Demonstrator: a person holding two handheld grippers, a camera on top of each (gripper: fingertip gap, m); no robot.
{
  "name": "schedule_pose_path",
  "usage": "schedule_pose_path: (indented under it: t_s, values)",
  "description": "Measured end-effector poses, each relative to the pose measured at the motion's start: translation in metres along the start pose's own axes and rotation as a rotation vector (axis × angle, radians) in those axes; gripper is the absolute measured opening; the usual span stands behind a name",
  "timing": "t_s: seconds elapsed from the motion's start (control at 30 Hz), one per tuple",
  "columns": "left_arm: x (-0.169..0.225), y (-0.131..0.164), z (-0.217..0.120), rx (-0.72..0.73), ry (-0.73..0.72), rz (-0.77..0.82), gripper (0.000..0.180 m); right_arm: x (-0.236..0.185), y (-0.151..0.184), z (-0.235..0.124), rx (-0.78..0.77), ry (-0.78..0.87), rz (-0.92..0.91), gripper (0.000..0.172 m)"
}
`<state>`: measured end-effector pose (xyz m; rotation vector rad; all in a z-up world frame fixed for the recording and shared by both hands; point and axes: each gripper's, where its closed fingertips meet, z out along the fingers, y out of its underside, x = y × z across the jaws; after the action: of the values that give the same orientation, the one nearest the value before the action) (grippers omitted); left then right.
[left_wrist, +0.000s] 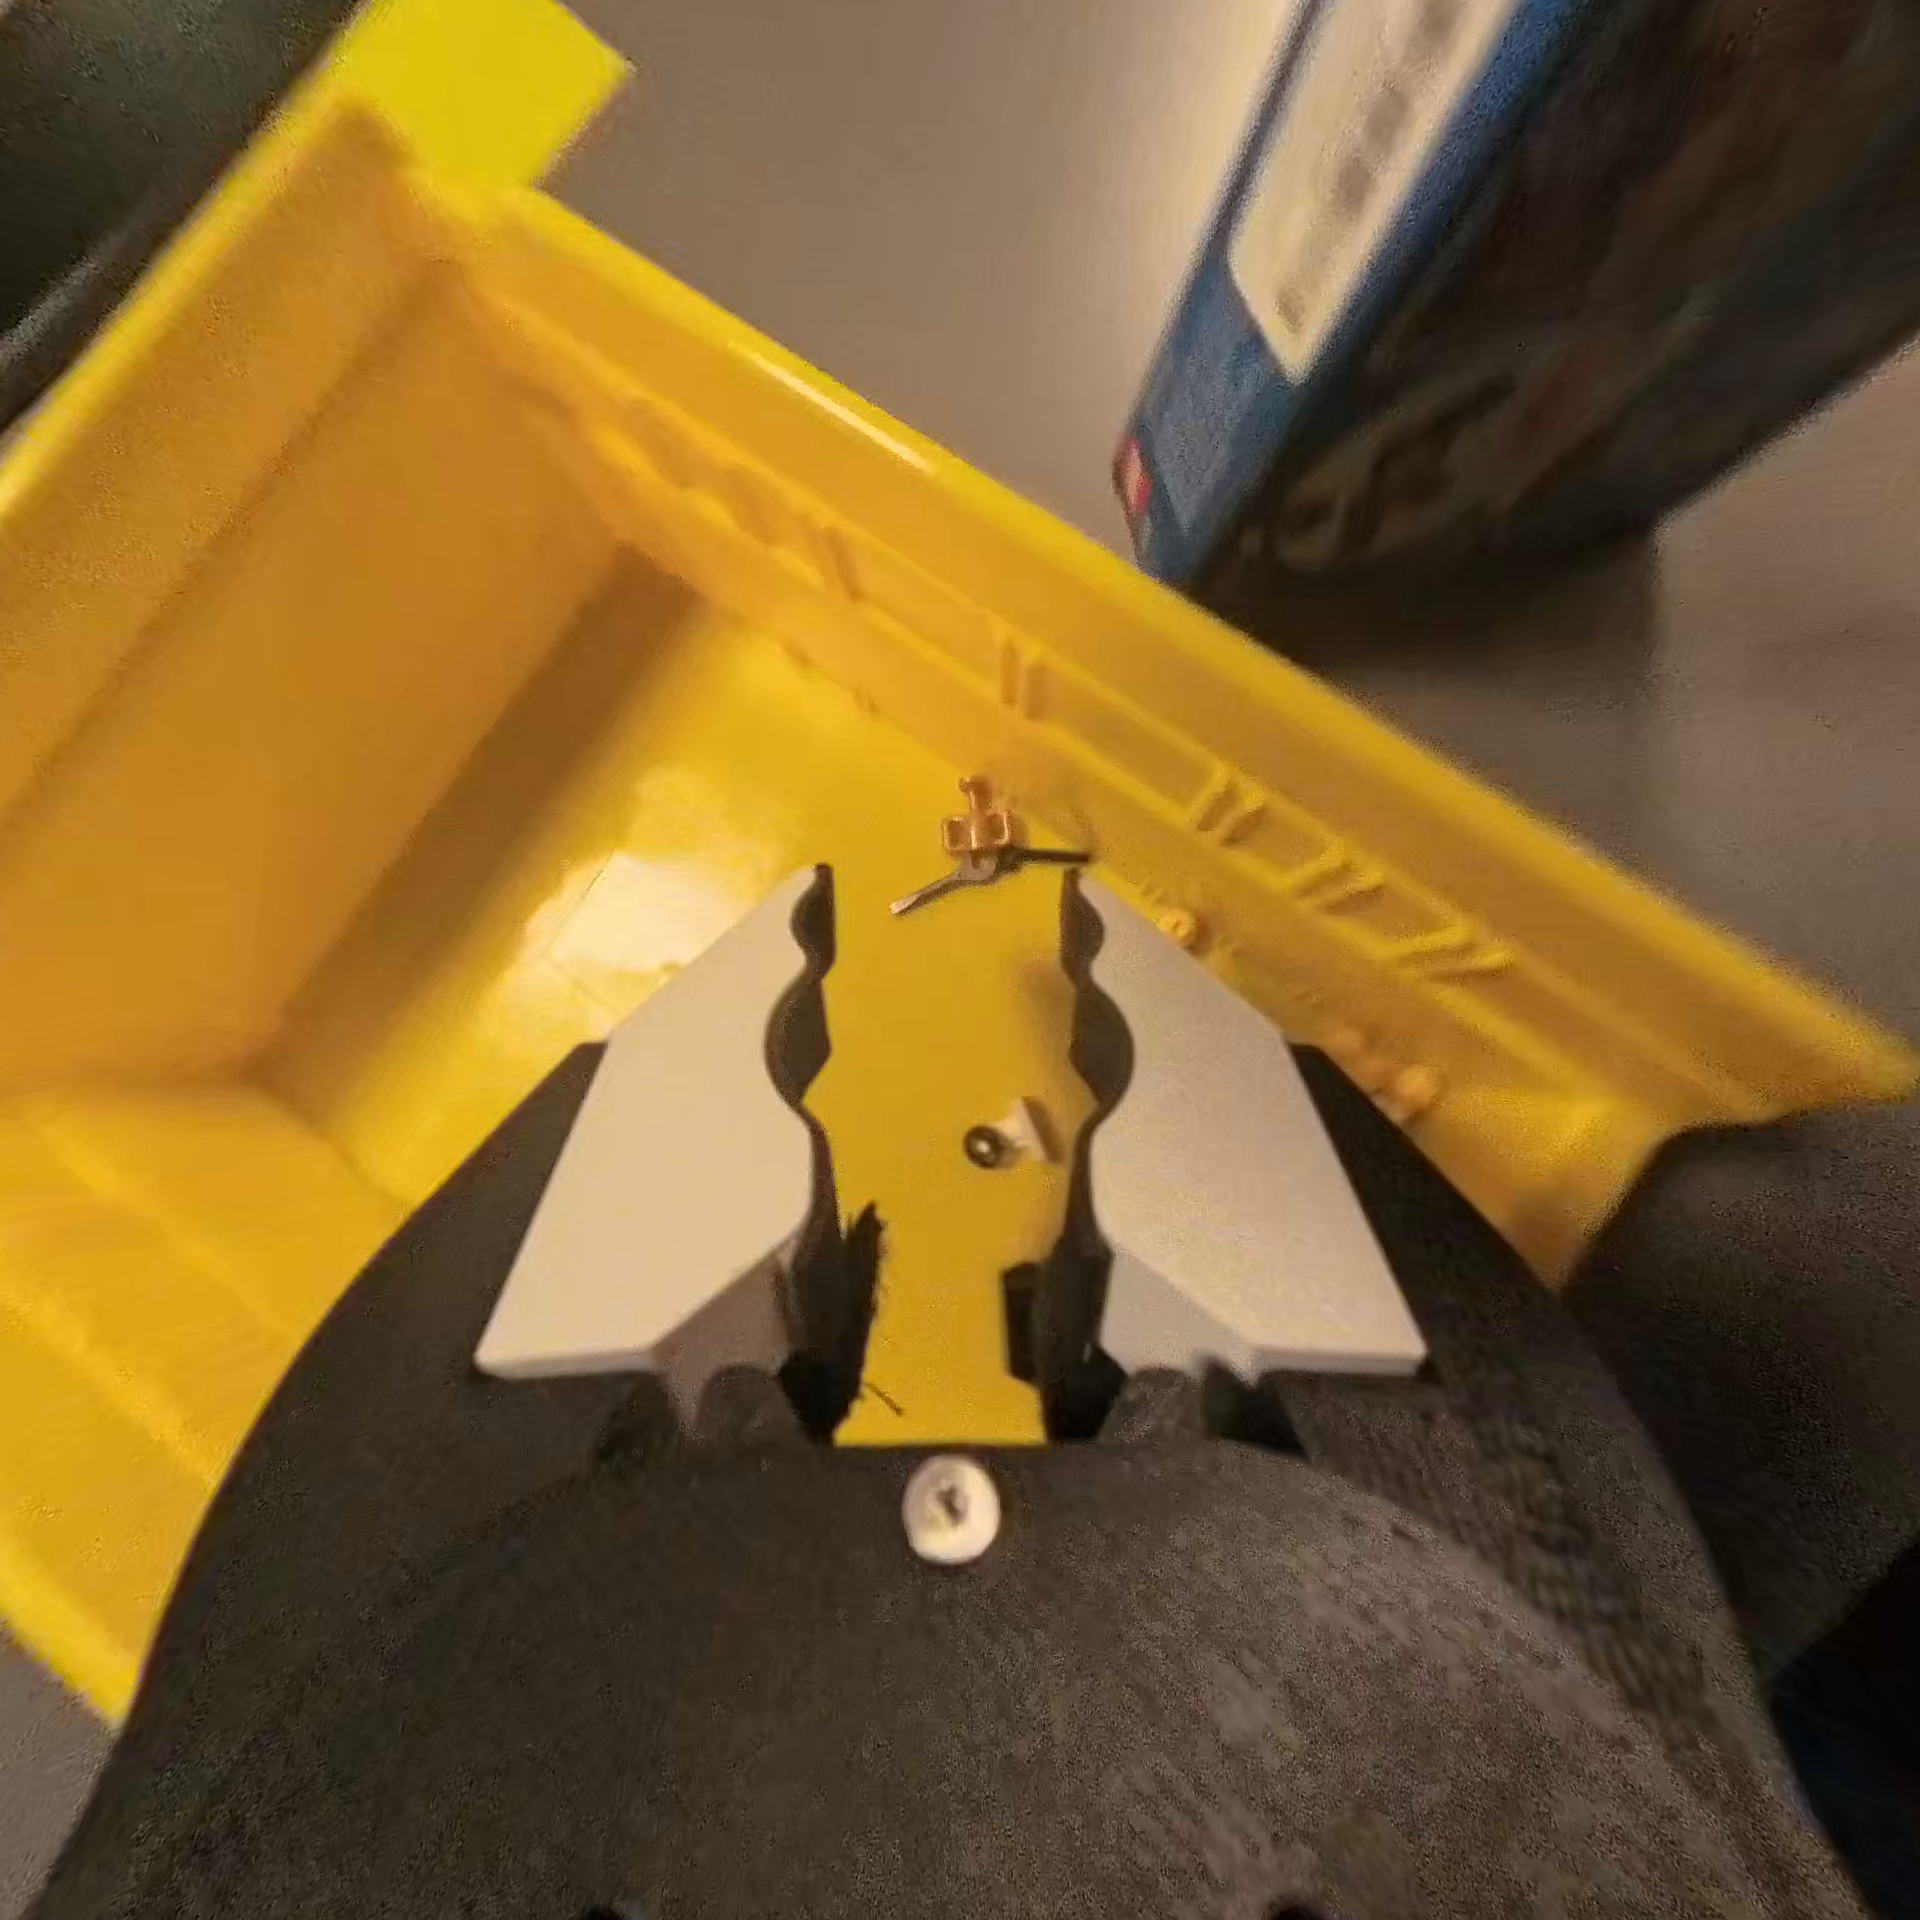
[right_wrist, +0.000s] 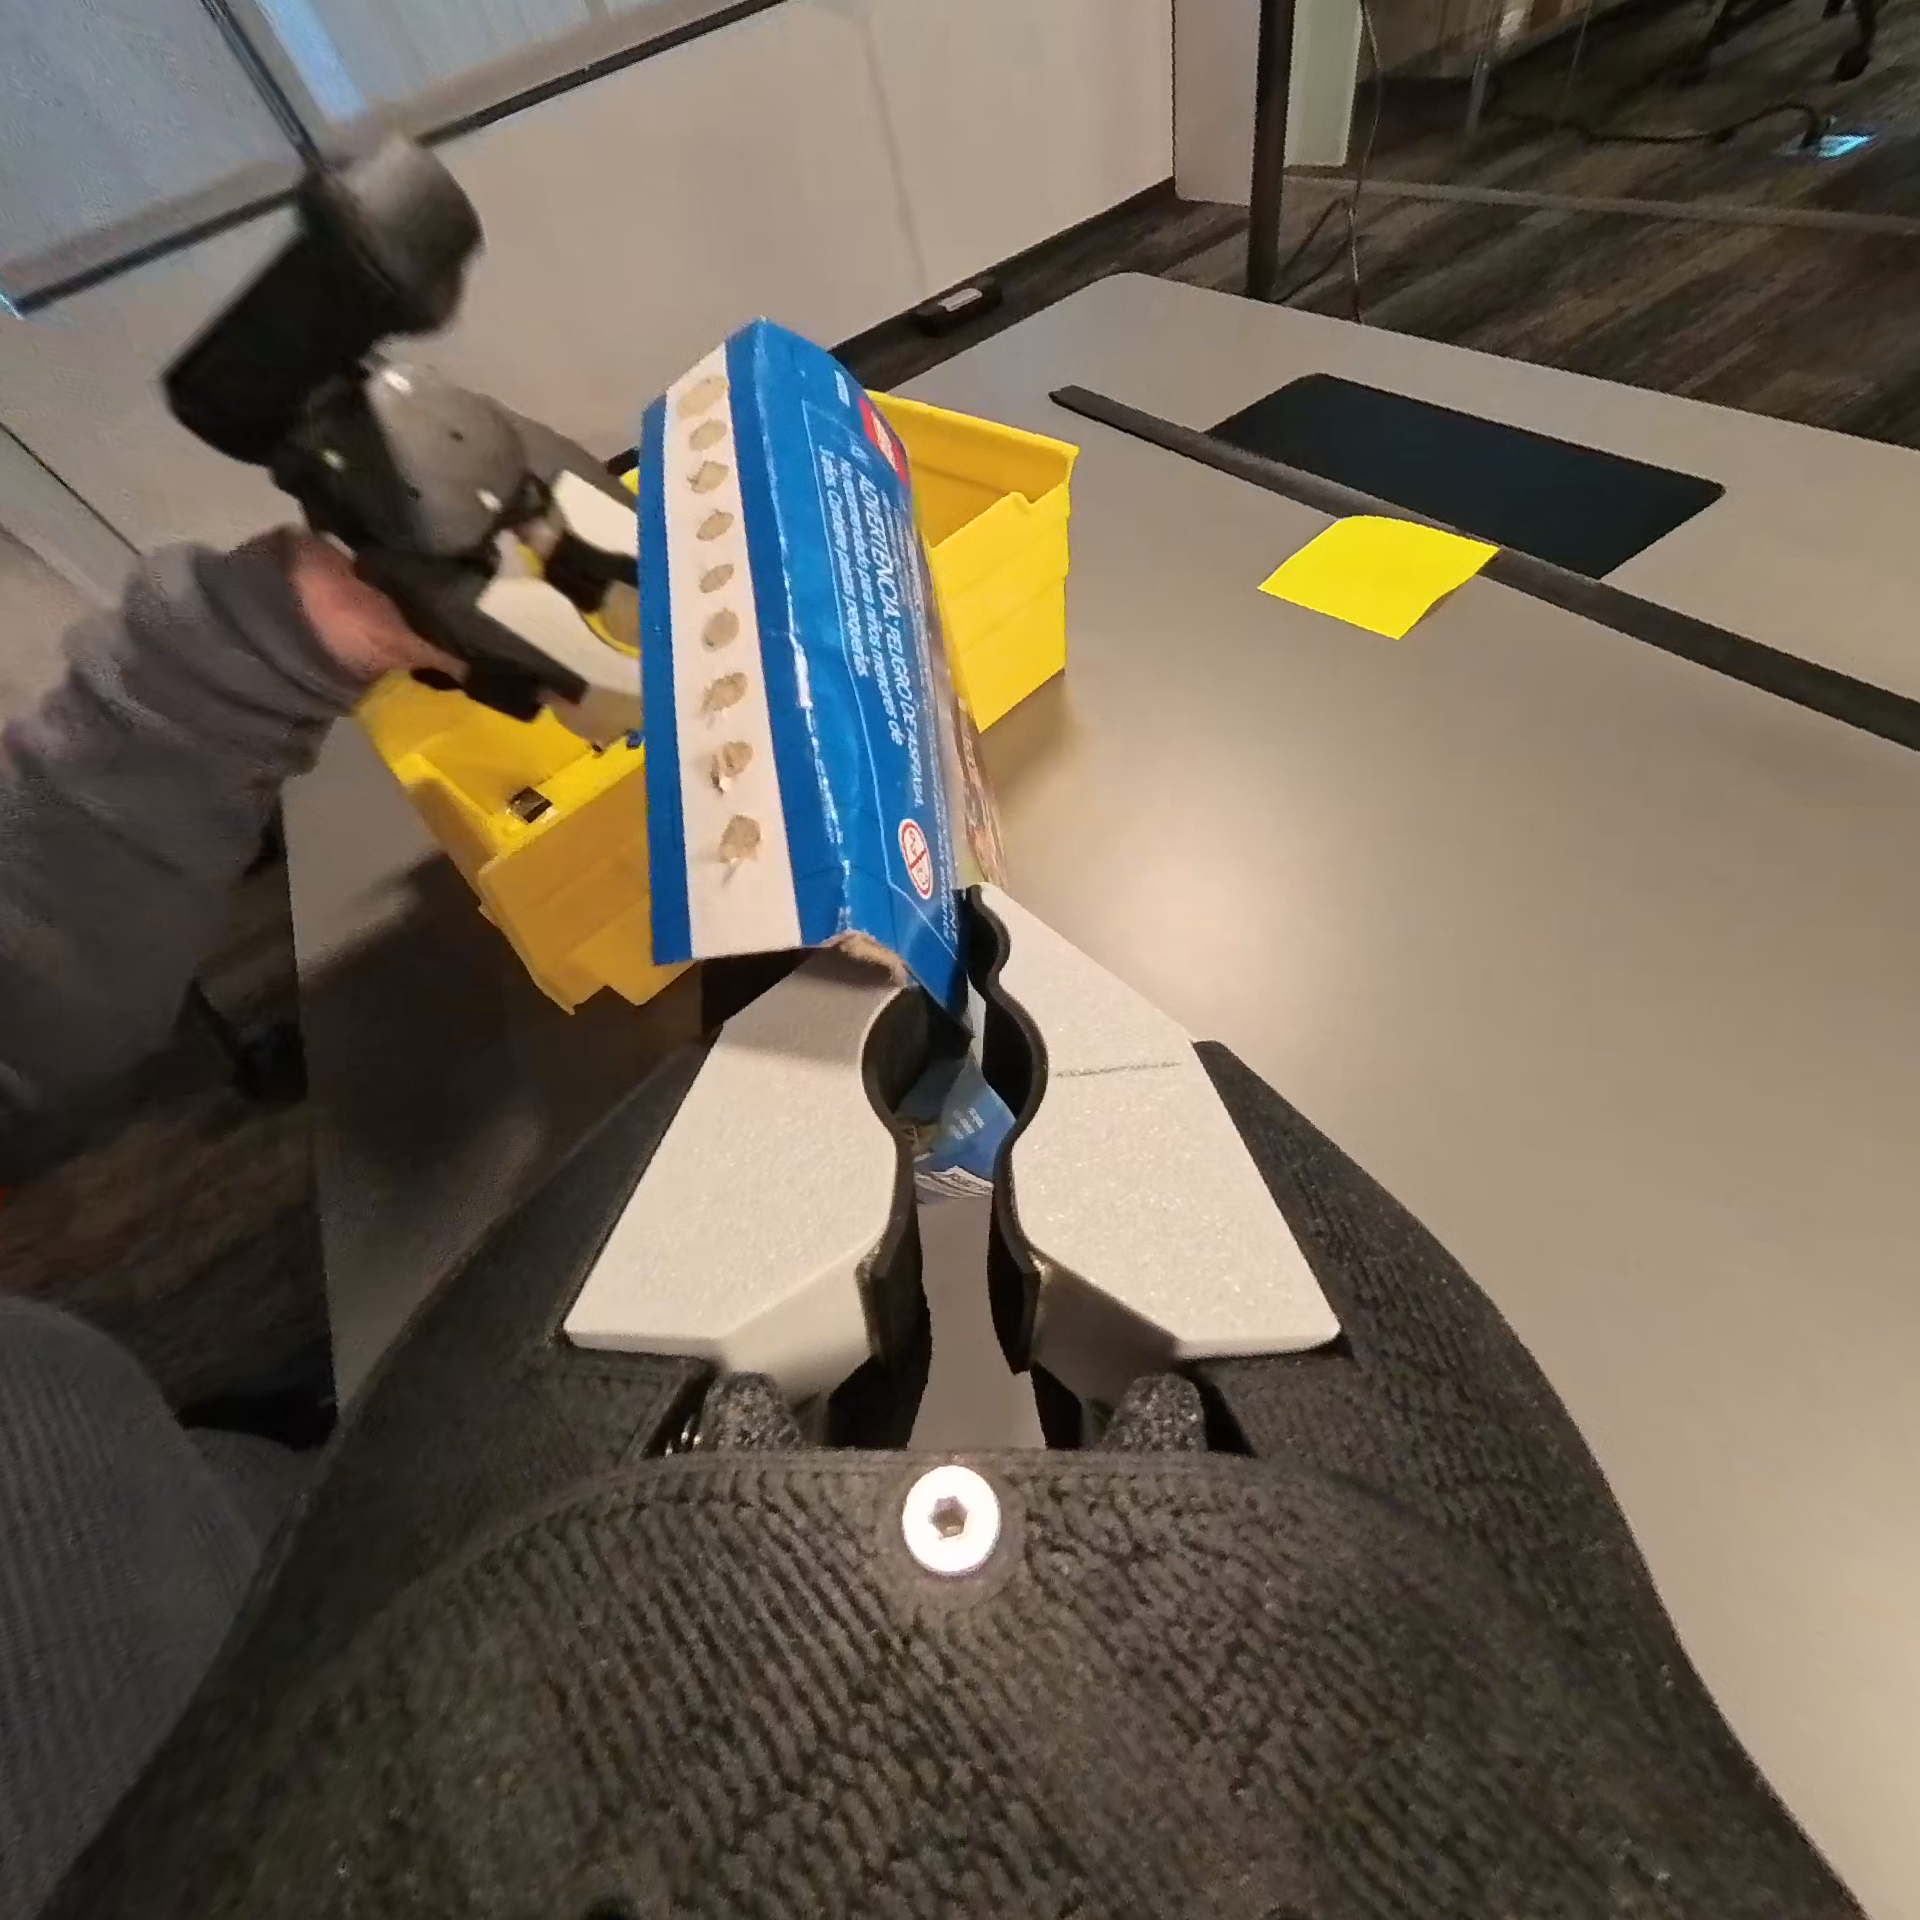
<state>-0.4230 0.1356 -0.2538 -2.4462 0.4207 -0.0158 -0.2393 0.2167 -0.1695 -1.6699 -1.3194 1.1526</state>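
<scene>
The left gripper (left_wrist: 948, 883) hangs inside a yellow bin (left_wrist: 312, 582), its two fingers spread apart with nothing between the pads but the bin's bare floor. Just beyond the fingertips lie two small parts close together: a gold-coloured piece (left_wrist: 977, 826) and a thin grey-and-black pin (left_wrist: 977, 873). A third small pale piece with a black ring (left_wrist: 1003, 1138) lies on the floor lower down, between the fingers yet touched by neither. The bin's long ribbed wall (left_wrist: 1247, 748) runs close along the right fingertip, leaving little room on that side; to the left the floor stays open up to a step in the bin.

The right gripper (right_wrist: 961, 940) is clenched on the lower corner of one blue cardboard box (right_wrist: 790, 644), the pads pinching a flap so that the box stands tilted above the fingers, in front of the bin (right_wrist: 997, 561). In this view a sleeved hand (right_wrist: 343, 613) holds the left gripper (right_wrist: 582, 582) over the bin's left half, at the grey table's (right_wrist: 1455, 935) near left edge. To the right the tabletop lies wide open, bearing one yellow sticky note (right_wrist: 1377, 571), one black mat (right_wrist: 1475, 468) and a dark strip (right_wrist: 1662, 634) far off.
</scene>
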Motion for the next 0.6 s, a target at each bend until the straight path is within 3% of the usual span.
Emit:
schedule_pose_path:
  t_s: [0.1, 0.2, 0.4, 0.6]
  values:
    - [0.002, 0.009, 0.023, -0.069, 0.04, 0.222, 0.053, 0.0, 0.0, 0.001, -0.003, 0.007, -0.012, 0.0]
    - [0.007, 0.014, 0.037, -0.12, 0.097, 0.396, 0.051, 0.0, 0.0, 0.001, -0.004, 0.011, -0.014, 0.0]
    - [0.006, 0.023, 0.053, -0.223, 0.22, 0.419, 0.044, 0.001, 0.0, 0.002, -0.001, 0.007, -0.014, 0.0]
    - [0.014, 0.019, 0.059, -0.197, 0.333, 0.346, 0.036, 0.001, 0.001, 0.002, 0.002, 0.002, -0.019, 0.0]
